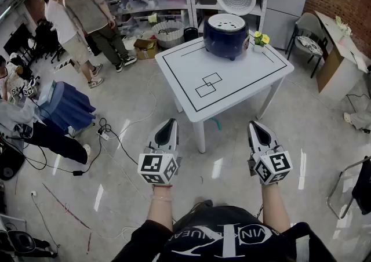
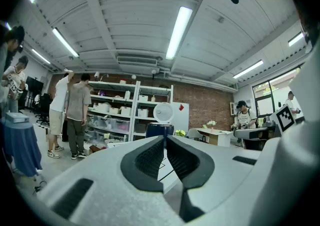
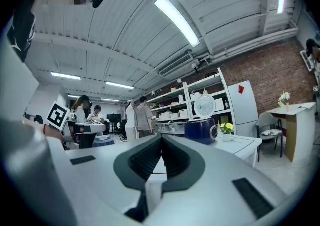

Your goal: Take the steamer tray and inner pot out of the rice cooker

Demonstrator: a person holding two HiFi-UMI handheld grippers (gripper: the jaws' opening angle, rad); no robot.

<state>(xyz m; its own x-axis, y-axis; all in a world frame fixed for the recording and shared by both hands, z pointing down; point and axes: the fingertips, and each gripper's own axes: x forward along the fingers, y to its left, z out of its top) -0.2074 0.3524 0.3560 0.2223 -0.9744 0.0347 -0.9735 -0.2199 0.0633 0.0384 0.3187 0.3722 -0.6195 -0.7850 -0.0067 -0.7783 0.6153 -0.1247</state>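
The left hand-held gripper (image 1: 170,123) is held level, jaws together on nothing, short of the worktop (image 1: 243,75). Well ahead, at the worktop's far edge, the rice cooker (image 1: 225,37) stands lid-up with the steamer tray (image 1: 226,22) inside. The right hand-held gripper (image 1: 257,125) is likewise level, closed and empty.

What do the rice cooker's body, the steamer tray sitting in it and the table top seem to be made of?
The rice cooker body is a dark blue, smooth shell, either plastic or painted metal; the look leaves that open. The steamer tray is white and matte with rows of small holes, so likely plastic. The table top is a flat, white, smooth board with black lines marked on it, possibly laminate.
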